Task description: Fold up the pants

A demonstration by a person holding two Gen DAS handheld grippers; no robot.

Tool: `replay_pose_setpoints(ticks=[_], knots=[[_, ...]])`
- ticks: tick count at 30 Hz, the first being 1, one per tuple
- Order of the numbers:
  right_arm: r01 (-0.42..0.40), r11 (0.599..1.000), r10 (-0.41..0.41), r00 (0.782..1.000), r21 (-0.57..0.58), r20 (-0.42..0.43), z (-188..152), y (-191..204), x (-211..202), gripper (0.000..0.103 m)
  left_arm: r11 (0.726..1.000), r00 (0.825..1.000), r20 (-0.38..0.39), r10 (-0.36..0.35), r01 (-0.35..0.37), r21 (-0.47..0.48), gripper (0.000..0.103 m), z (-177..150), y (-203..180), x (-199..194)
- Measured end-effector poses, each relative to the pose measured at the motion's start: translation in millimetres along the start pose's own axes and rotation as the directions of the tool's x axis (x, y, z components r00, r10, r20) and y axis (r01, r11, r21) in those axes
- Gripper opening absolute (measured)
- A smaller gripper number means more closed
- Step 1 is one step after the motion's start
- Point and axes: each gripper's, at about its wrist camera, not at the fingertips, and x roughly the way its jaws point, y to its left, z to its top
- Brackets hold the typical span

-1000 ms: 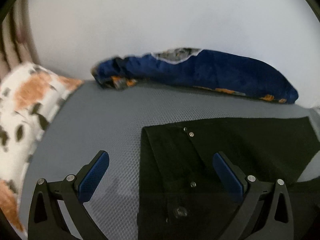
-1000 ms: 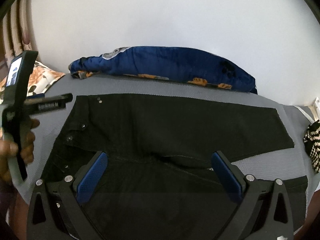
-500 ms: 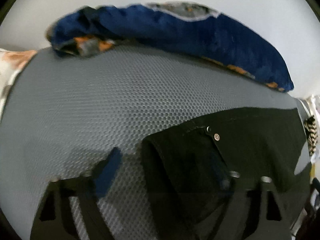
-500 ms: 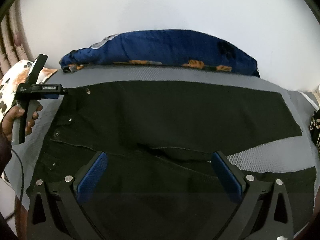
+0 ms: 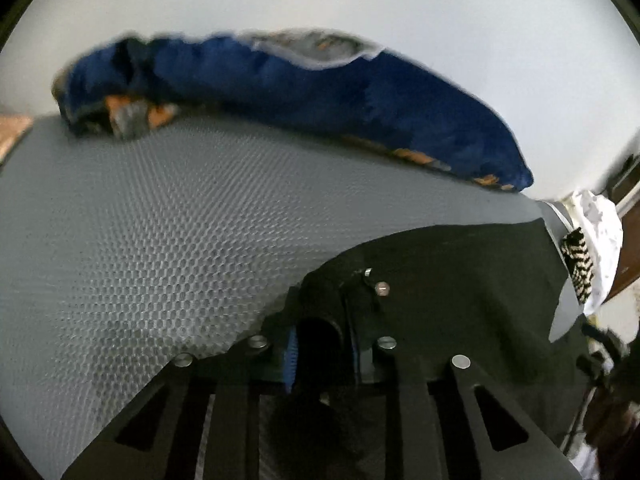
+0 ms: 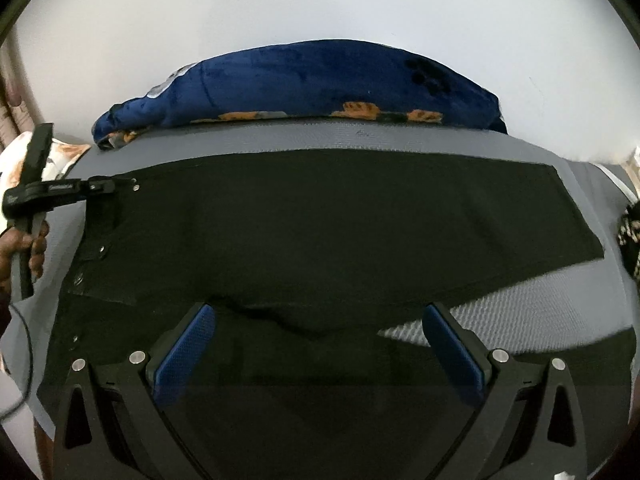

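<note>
Black pants (image 6: 340, 224) lie flat on the grey mesh bed cover (image 6: 520, 320), waistband to the left, legs running right. In the left wrist view my left gripper (image 5: 322, 354) is shut on the far waistband corner of the pants (image 5: 440, 280), with a fold of black cloth between its blue pads. The same gripper shows in the right wrist view (image 6: 100, 186) at the pants' top left corner. My right gripper (image 6: 320, 344) is open and empty, hovering over the near edge of the pants around the crotch.
A dark blue blanket (image 6: 320, 84) lies along the white wall behind the pants. A white and orange patterned pillow (image 6: 16, 160) is at the far left. A black and white striped cloth (image 5: 578, 264) sits at the bed's right end.
My left gripper has moved forward to the waistband corner and shut on it. My right gripper has stayed open and shifted slightly over the pants.
</note>
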Motion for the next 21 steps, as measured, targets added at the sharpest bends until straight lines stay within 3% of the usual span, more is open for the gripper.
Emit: replay_pose_setpoints(ticks=[3,7,9,12,16,18,21], knots=[[-0.065,0.996,0.067,0.997,-0.067,0.038,20,-16,5,0.103,0.999,0.997,0.066,0.036,-0.038,0.024,0.020,-3,-24,-19],[-0.133,0.951,0.165,0.982,-0.279,0.094,55,-36,14,0.102,0.996,0.988,0.145,0.046,-0.056,0.063,0.020,-16,-56,-49],[-0.188,0.900,0.230,0.971,-0.393,0.062,76,-45,26,0.090,0.997,0.985,0.166,0.041,-0.050,0.054,0.019,-22,-64,-61],[-0.244,0.813,0.269,0.963,-0.528,-0.030,107,-45,50,0.088,0.999,0.979,0.203,0.024,-0.029,0.022,0.019,-36,-71,-82],[-0.290,0.706,0.263,0.954,-0.646,-0.141,130,-37,84,0.085,1.000,0.972,0.233,0.014,-0.012,-0.011,0.019,-54,-86,-98],[-0.339,0.675,0.267,0.940,-0.655,-0.211,137,-35,101,0.084,1.000,0.968,0.249,0.019,-0.015,-0.020,0.019,-65,-95,-106],[-0.313,0.644,0.231,0.949,-0.699,-0.212,148,-30,117,0.084,0.999,0.963,0.267,0.024,-0.018,-0.028,0.019,-78,-106,-117]])
